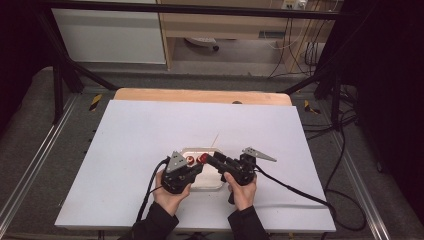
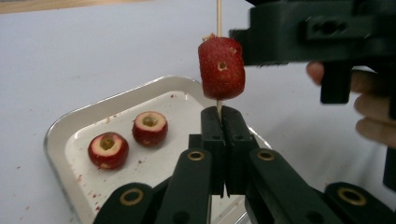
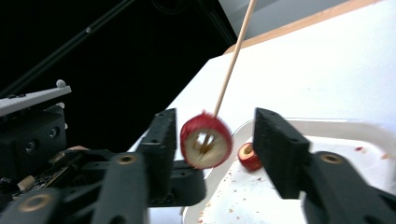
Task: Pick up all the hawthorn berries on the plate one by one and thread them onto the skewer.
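We see the white tabletop (image 1: 150,145) evenly lit from above, with only soft shadows, while the surroundings fall dark. The high view is slightly soft. In the right gripper view the skewered fruit (image 3: 206,140) is motion-blurred.

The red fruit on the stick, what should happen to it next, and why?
Probably ease the right gripper back, then fetch another piece. The red fruit is already threaded on the skewer, which the left gripper pinches shut. The right jaws stand apart from the fruit, and two cored pieces wait in the tray.
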Available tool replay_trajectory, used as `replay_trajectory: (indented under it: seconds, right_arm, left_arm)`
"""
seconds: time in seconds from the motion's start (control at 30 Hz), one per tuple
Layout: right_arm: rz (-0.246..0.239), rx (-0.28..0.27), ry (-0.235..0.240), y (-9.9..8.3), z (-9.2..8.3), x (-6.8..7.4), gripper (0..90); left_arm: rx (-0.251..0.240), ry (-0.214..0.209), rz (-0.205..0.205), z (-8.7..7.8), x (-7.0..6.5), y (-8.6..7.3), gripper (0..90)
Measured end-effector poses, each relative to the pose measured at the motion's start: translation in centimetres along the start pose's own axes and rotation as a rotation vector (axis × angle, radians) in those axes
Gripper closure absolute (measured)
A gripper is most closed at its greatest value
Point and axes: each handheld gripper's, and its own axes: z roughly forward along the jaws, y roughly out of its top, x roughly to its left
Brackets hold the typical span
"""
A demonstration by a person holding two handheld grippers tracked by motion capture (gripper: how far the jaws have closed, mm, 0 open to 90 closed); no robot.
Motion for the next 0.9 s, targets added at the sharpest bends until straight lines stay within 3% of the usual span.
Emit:
replay_trajectory:
  seconds: [0.3, 0.43, 0.67, 0.9]
  right_arm:
    - [-0.121, 0.150, -0.085, 1.0, -0.7, -0.7, 19.3]
    - [-0.179, 0.226, -0.116, 1.2, -0.8, -1.1, 12.8]
    - [-0.253, 0.371, -0.170, 1.7, -0.8, -1.7, 8.5]
    - [-0.338, 0.505, -0.201, 2.7, 0.2, -1.3, 8.4]
  left_arm:
    - [0.042, 0.002, 0.032, -1.8, 1.9, -0.7, 88.6]
    - [0.068, 0.001, 0.065, -2.9, 2.7, -1.3, 88.6]
    - [0.099, 0.007, 0.078, -4.6, 4.4, -2.6, 88.6]
    - [0.123, 0.008, 0.075, -6.1, 5.8, -3.8, 88.5]
